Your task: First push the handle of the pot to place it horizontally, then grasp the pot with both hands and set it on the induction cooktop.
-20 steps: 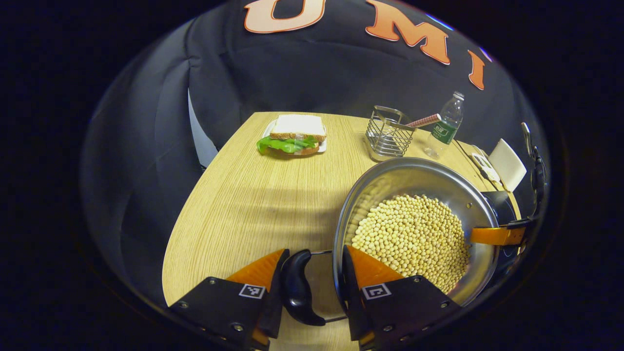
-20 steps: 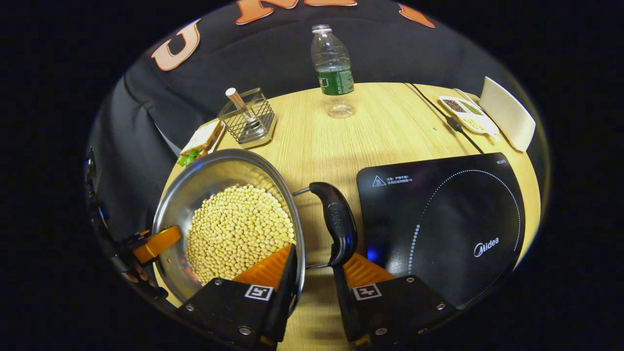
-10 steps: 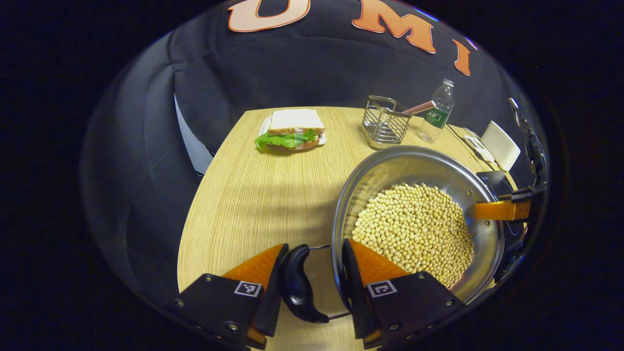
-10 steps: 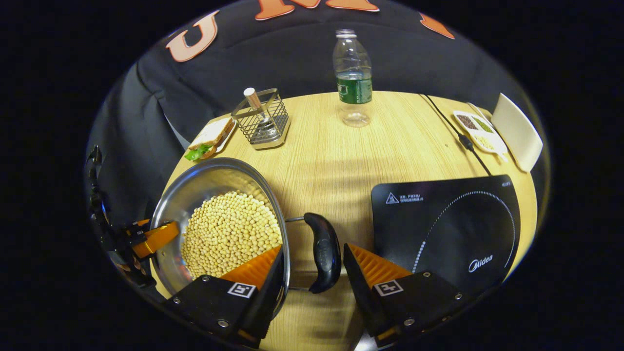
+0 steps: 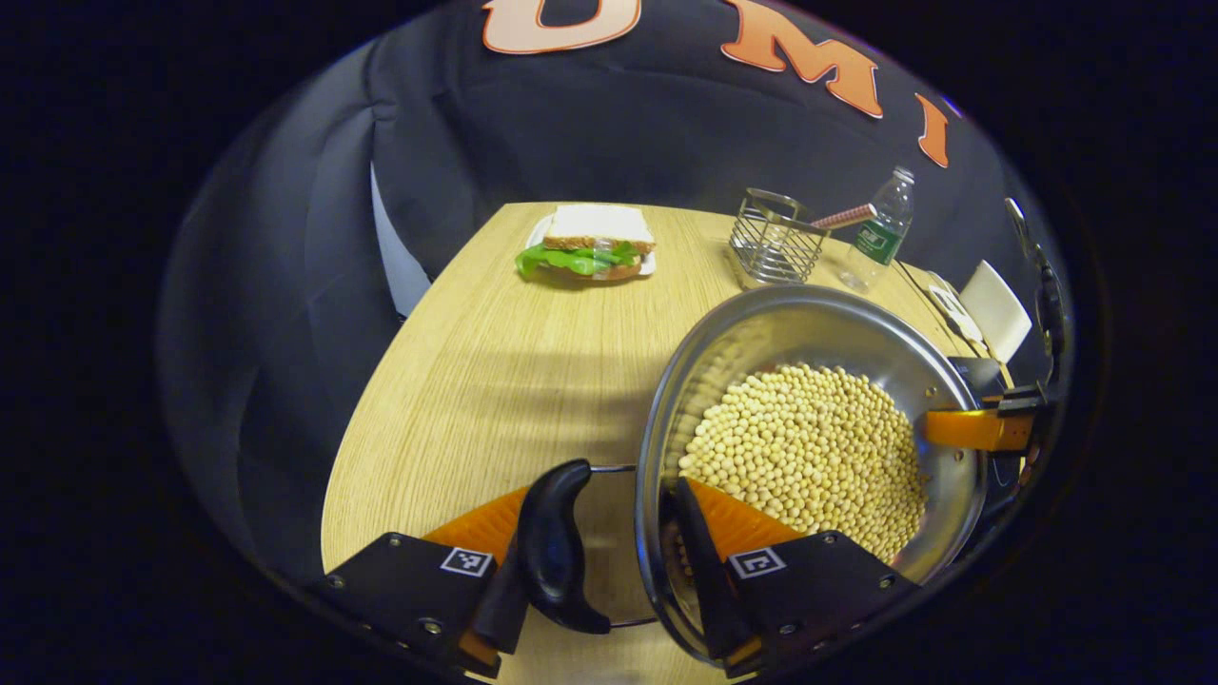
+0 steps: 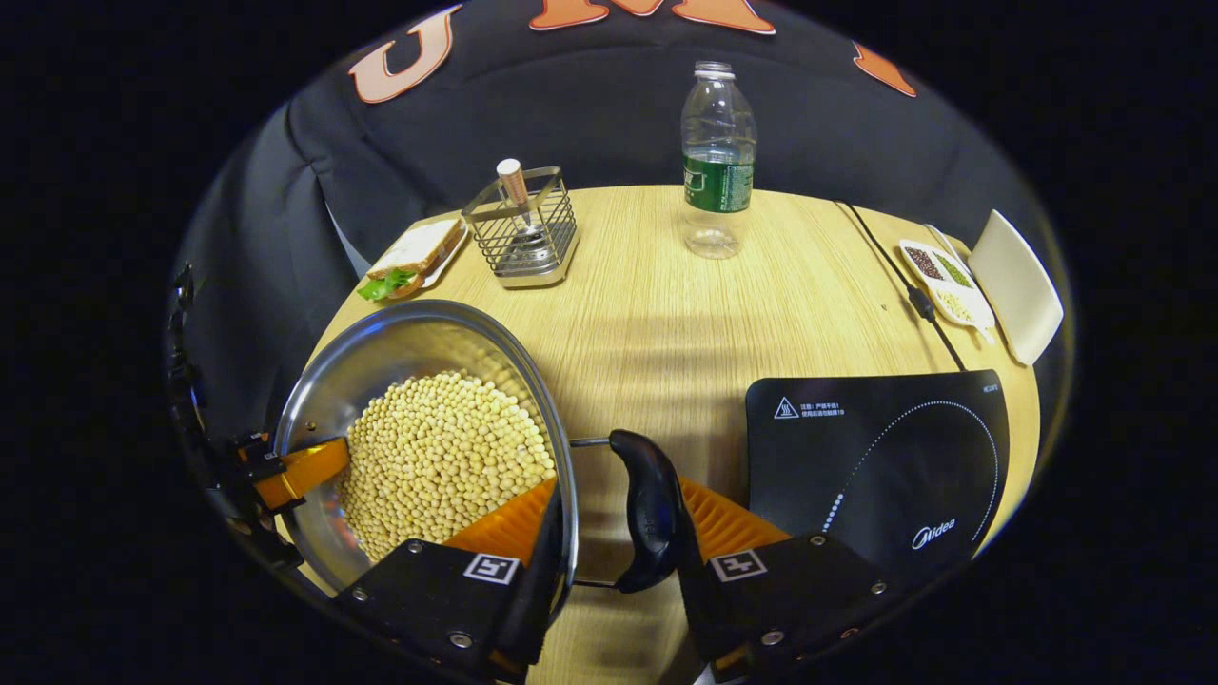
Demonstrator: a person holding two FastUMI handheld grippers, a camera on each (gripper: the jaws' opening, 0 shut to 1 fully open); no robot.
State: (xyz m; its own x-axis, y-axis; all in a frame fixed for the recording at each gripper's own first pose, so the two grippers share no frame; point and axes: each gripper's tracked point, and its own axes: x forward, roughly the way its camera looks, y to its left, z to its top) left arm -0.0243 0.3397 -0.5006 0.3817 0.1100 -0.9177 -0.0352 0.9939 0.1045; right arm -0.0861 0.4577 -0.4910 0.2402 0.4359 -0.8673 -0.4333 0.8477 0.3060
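A steel pot [image 5: 809, 428] filled with pale beans [image 5: 809, 457] is seen at the near end of the wooden table [image 5: 476, 381], gripped on both sides. In the left gripper view, the left gripper [image 5: 599, 561] is closed across one side of the pot: one finger lies inside the rim against the wall, the other presses on the outside of the black side handle [image 5: 552, 547], so handle and rim are pinched between them. In the right gripper view, the right gripper [image 6: 614, 561] is closed the same way on the opposite side, one finger inside the rim, the other against the outer face of the second black handle [image 6: 649, 509]. The far gripper is seen in each view at the opposite rim of the pot. Whether the pot base touches the table cannot be told. The black cooktop [image 6: 885, 466] lies on the table just to the right of the pot in the right gripper view, with a bare strip of table between them; a cord [image 6: 904, 281] runs from it toward the back. Noted farther back: a sandwich [image 5: 590, 243] on a plate, a wire basket [image 6: 523, 233] with a stick in it, a plastic bottle [image 6: 716, 157], a small dish [image 6: 947, 281] of grains and a white card [image 6: 1018, 285].
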